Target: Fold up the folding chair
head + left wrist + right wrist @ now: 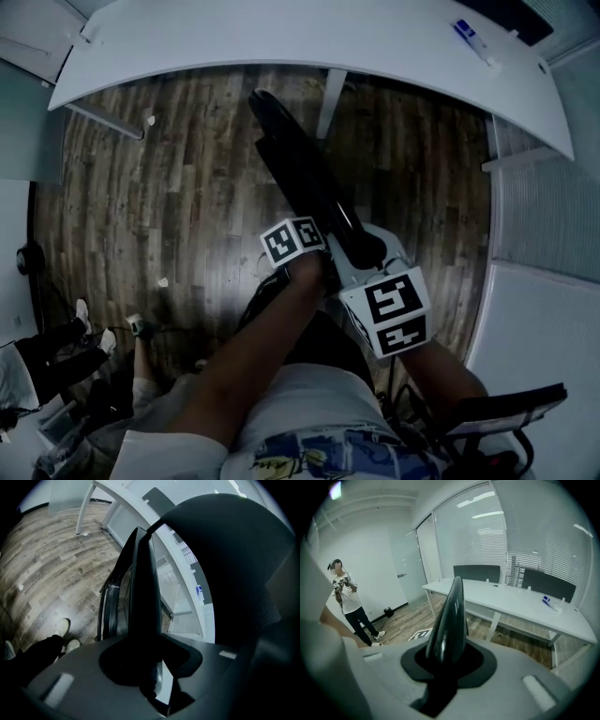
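Folding chair (302, 178) lying collapsed flat, hanging above wooden floor (169, 187), long axis running from claws toward 11 o'clock. Left claw (149, 665) and right claw (443, 665) both partly closed, clamping chair's near end side by side, equally near.

light: dim, bluish | source: ceiling strips (480, 501) | glare: sheen on floor (217, 239) | edges: fisheye bending, dark corners
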The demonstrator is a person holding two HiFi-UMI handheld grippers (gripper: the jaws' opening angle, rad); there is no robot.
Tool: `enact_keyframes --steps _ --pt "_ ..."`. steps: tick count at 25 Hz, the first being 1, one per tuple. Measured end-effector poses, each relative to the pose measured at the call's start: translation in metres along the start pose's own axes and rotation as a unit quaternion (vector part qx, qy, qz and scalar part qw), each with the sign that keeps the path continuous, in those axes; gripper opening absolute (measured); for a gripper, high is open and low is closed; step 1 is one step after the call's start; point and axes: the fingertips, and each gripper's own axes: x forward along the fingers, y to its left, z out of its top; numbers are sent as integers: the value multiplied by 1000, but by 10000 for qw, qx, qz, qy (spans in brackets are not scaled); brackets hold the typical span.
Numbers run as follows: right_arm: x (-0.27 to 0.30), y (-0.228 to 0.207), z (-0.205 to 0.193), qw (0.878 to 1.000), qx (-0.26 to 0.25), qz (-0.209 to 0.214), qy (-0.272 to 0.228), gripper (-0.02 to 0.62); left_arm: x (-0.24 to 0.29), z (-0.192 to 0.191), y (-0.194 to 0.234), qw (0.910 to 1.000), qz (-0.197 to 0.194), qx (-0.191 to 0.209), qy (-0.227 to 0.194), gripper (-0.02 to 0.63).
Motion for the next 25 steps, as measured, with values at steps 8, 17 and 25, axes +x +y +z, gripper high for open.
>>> enact_keyframes --steps 8,17,25 --pt "36 23 28 9981 -451 399 107 74 -15 42 22 9981 -14 -466 -393 124" --pt "80 39 62 9944 -796 625 290 74 -22 89 38 9945 -89 -873 -568 124" --pt "131 42 99 9895 -1026 905 459 74 -20 148 53 9898 -84 -1207 -757 124"
